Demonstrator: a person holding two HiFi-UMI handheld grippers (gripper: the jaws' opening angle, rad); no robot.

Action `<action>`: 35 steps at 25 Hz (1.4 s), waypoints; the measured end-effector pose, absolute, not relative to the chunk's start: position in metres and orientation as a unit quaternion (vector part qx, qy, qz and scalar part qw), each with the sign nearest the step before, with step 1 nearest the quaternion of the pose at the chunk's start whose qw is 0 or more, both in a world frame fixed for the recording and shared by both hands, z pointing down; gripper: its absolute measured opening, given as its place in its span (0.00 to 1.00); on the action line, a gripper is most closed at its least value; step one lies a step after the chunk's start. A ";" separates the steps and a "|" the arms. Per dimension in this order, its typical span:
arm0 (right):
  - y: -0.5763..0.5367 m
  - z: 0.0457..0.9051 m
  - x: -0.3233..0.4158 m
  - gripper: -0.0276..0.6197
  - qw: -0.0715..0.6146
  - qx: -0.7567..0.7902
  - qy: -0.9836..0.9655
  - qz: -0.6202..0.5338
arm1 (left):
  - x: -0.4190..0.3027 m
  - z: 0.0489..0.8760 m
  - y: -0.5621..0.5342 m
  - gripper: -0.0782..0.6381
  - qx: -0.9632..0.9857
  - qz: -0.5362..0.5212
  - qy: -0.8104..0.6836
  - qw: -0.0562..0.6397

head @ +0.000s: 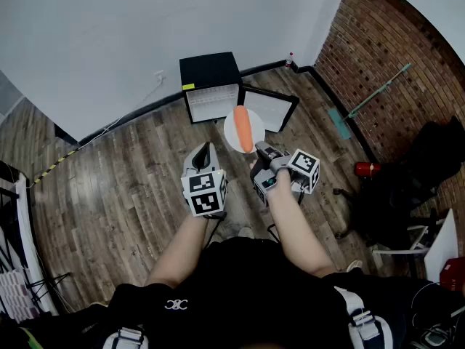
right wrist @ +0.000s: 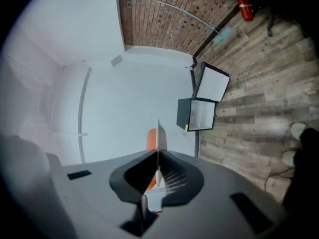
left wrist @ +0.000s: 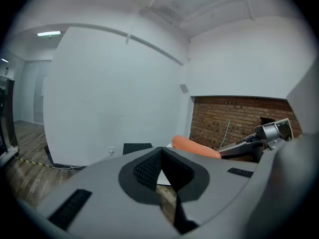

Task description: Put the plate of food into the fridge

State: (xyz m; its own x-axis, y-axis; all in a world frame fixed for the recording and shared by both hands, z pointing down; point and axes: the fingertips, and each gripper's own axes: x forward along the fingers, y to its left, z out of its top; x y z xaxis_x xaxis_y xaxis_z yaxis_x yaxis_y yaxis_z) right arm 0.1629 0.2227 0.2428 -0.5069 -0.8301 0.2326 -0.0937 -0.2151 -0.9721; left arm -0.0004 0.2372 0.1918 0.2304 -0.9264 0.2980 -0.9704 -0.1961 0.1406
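A white plate [head: 243, 129] carries one long orange piece of food [head: 243, 128]. My right gripper [head: 259, 148] is shut on the plate's near rim and holds it in the air above the wooden floor. In the right gripper view the plate [right wrist: 159, 136] shows edge-on between the jaws, with the food [right wrist: 150, 139] behind it. A small black fridge [head: 211, 86] stands against the white wall, its door [head: 269, 108] swung open to the right. My left gripper [head: 205, 148] hangs left of the plate, shut on nothing. The left gripper view catches the orange food [left wrist: 196, 146] past its tips.
A brick wall [head: 392, 57] runs along the right, with a long-handled mop [head: 367, 100] leaning on it. A red fire extinguisher [head: 363, 169] and a dark chair [head: 407, 187] stand at the right. Yellow-black tape [head: 54, 164] crosses the floor at the left.
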 end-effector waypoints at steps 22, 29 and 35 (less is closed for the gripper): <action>0.222 0.245 0.097 0.09 0.299 -0.386 0.564 -0.666 | -0.069 0.208 0.236 0.10 0.765 0.074 -0.621 0.157; 0.200 0.248 0.087 0.09 0.297 -0.376 0.572 -0.666 | -0.079 0.214 0.221 0.10 0.759 0.080 -0.627 0.155; 0.148 0.256 0.091 0.09 0.309 -0.360 0.571 -0.670 | -0.077 0.222 0.177 0.10 0.756 0.092 -0.632 0.146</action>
State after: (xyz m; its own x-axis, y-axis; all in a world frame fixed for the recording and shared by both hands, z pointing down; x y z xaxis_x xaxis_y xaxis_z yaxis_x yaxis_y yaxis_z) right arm 0.0913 0.1479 0.2563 -0.5495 -0.8253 0.1300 0.0014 -0.1565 -0.9877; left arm -0.0770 0.1767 0.2220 0.1844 -0.9280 0.3237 -0.9818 -0.1588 0.1040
